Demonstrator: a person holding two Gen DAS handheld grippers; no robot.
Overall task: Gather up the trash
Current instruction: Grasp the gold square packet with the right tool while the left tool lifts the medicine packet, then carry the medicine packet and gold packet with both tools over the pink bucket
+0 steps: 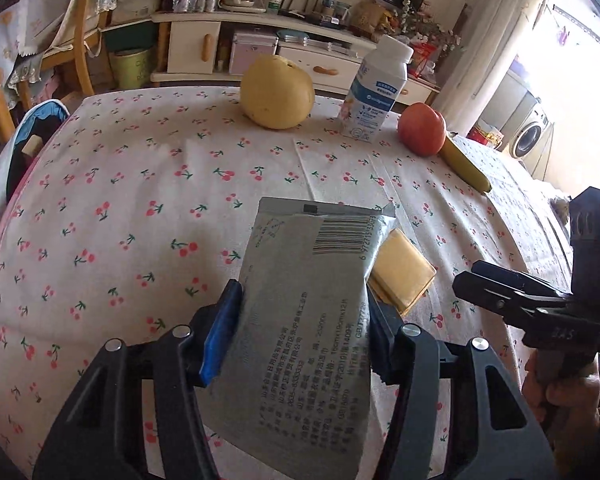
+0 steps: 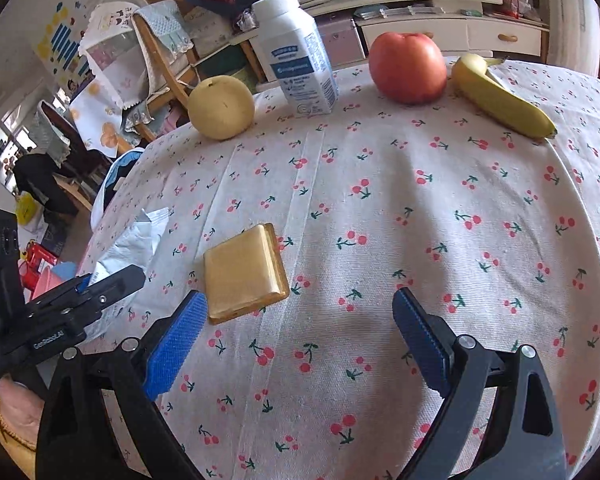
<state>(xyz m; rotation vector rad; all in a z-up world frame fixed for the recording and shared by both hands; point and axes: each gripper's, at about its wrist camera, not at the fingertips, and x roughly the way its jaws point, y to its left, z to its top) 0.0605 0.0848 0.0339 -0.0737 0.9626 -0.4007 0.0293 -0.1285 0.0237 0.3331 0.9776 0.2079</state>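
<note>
Room inventory, both wrist views:
- Table w/ white cherry-print cloth (image 2: 380, 200), fills foreground.
- Low cream sideboard (image 1: 260, 36) along far wall; drawers w/ wooden handles, top crowded w/ bottles, jars, misc.
- Wooden chair (image 1: 80, 20) at left, draped w/ lace-edged cloths.
- Pale green bin (image 1: 130, 68) on floor btwn chair & sideboard.
- Cream curtain (image 1: 496, 40) at right; strong daylight beyond, window blown out.
- Washing machine (image 1: 530, 136), far right, poss. on a balcony, hard to tell.
- Wall stickers (image 2: 64, 36), upper left in right view.
</note>
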